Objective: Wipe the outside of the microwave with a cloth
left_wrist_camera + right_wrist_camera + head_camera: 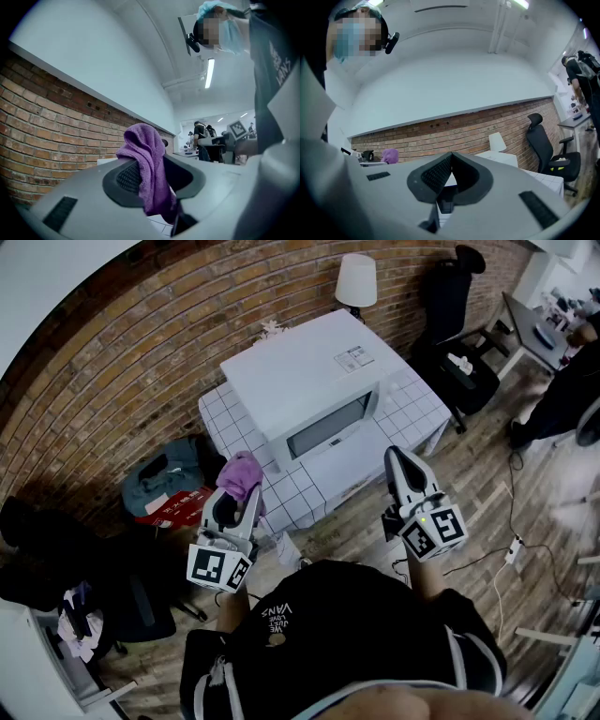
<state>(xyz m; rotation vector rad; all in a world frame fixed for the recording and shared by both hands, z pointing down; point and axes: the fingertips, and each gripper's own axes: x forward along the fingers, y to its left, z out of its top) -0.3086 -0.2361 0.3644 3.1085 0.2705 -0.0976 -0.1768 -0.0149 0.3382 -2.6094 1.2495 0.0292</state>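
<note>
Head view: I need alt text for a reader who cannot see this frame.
Seen from above, a person holds a purple cloth pinched in the left gripper and an empty, closed right gripper, both short of a white microwave on a white grid-patterned table against a brick wall.

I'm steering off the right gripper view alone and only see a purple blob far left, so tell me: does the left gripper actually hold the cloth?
Observer: Yes. The left gripper view shows the left gripper shut on the purple cloth, which bunches above its jaws.
Operator: Is it on the microwave yet?
Observer: No. In the head view the cloth is near the table's front left corner, apart from the white microwave.
Operator: Which side faces me?
Observer: Its door, with the dark window; the right gripper hangs before it, not touching.
</note>
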